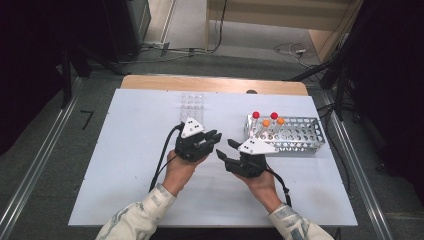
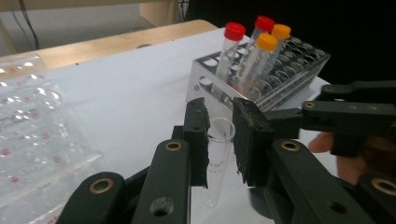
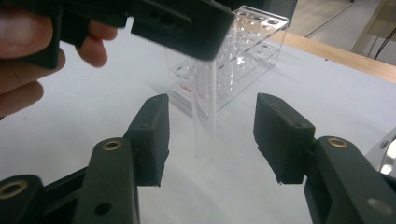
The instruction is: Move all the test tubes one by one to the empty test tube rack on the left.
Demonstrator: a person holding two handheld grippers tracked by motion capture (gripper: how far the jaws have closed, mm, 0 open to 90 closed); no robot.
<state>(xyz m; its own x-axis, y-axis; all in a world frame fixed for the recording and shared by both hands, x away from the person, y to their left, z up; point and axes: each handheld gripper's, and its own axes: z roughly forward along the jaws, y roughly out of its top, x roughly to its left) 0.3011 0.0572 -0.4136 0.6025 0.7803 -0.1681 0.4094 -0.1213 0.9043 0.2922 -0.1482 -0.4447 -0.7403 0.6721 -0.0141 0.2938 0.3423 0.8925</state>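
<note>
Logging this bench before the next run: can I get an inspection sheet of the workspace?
Surface: white table top, wooden edge at the far side.
Job's things: clear uncapped tube held upright; metal rack with four capped tubes; clear plastic rack.
Clutter: nothing seen.
Grippers: left gripper shut on the tube; right gripper open, jaws apart either side of it.
Cables: one trails from each gripper.
Surroundings: grey floor, cables there.

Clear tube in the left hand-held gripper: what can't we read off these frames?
- Print on the clear tube: left gripper view, too small and cut by the pads.
- Tube's top end: right gripper view, hidden behind the left hand-held gripper.
- Tube in high view: too small between left hand-held gripper and right hand-held gripper.
- Red label on the clear rack: blurred.
</note>
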